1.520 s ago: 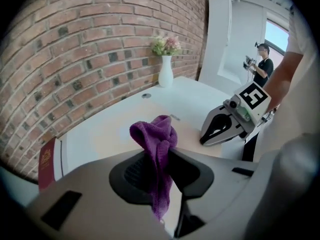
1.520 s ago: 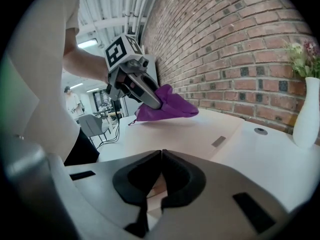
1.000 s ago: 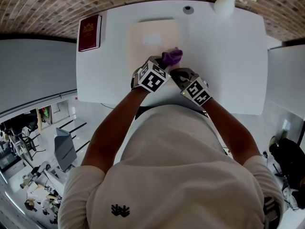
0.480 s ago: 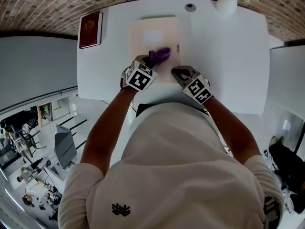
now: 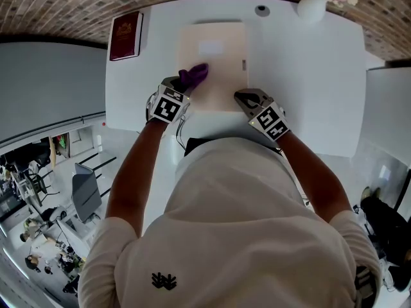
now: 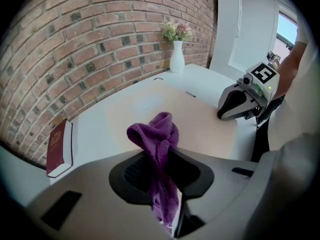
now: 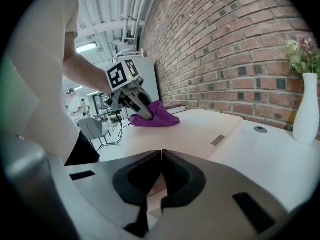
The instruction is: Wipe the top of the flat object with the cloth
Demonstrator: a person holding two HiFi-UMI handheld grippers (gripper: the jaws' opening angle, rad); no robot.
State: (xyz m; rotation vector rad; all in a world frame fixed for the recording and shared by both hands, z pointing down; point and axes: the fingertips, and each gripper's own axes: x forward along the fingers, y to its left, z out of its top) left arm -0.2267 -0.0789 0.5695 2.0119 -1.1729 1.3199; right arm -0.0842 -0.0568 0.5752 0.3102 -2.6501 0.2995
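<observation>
A flat beige pad [image 5: 215,59] lies on the white table [image 5: 308,82]. My left gripper [image 5: 181,83] is shut on a crumpled purple cloth [image 5: 193,75], which rests on the pad's near left part. In the left gripper view the cloth [image 6: 156,136] bulges up between the jaws of that gripper [image 6: 159,155], over the pad [image 6: 197,124]. My right gripper [image 5: 246,99] sits shut at the pad's near right corner, with a beige edge showing in its jaw gap [image 7: 161,154]. The right gripper view shows the cloth [image 7: 159,118] on the pad [image 7: 195,131].
A dark red book [image 5: 125,36] lies at the table's far left. A white vase [image 5: 313,8] with flowers stands at the far right, with a small round grey disc [image 5: 261,9] beside it. A brick wall [image 6: 75,39] lies behind the table.
My left gripper has dragged the cloth leftward across the pad, from near its middle to its left side. The right gripper has stayed at the near right corner.
</observation>
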